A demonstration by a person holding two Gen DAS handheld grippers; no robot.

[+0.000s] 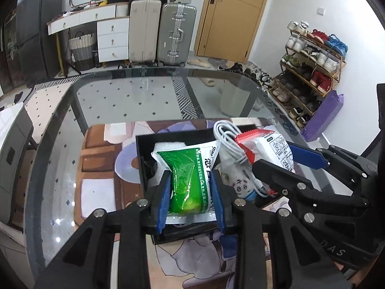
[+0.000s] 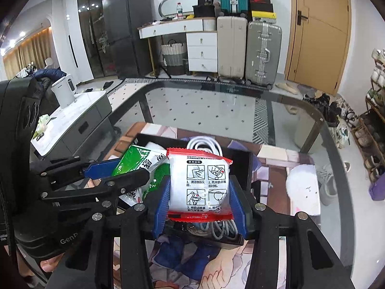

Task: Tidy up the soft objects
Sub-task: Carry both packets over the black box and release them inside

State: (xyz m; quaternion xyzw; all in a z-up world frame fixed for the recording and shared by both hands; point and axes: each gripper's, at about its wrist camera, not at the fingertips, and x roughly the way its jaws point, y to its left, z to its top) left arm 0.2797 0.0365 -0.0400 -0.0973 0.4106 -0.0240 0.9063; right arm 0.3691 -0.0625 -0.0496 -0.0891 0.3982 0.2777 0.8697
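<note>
My left gripper (image 1: 191, 187) is shut on a green and white soft packet (image 1: 190, 168), held over a black box (image 1: 142, 154). My right gripper (image 2: 199, 200) is shut on a white packet with red edges (image 2: 201, 183), held over the same black box (image 2: 245, 168). The two grippers sit side by side; the right one (image 1: 284, 159) shows in the left wrist view and the left one (image 2: 120, 171) in the right wrist view. A coiled white cable (image 1: 226, 134) and a small plush toy (image 1: 240, 183) lie in the box.
The box rests on a printed mat (image 1: 101, 163) on a glass table (image 1: 144, 96). A white fluffy object (image 2: 303, 187) lies on the mat to the right. Suitcases (image 1: 161, 31), a shoe rack (image 1: 310, 72) and a side cabinet with a kettle (image 2: 63, 91) stand around the table.
</note>
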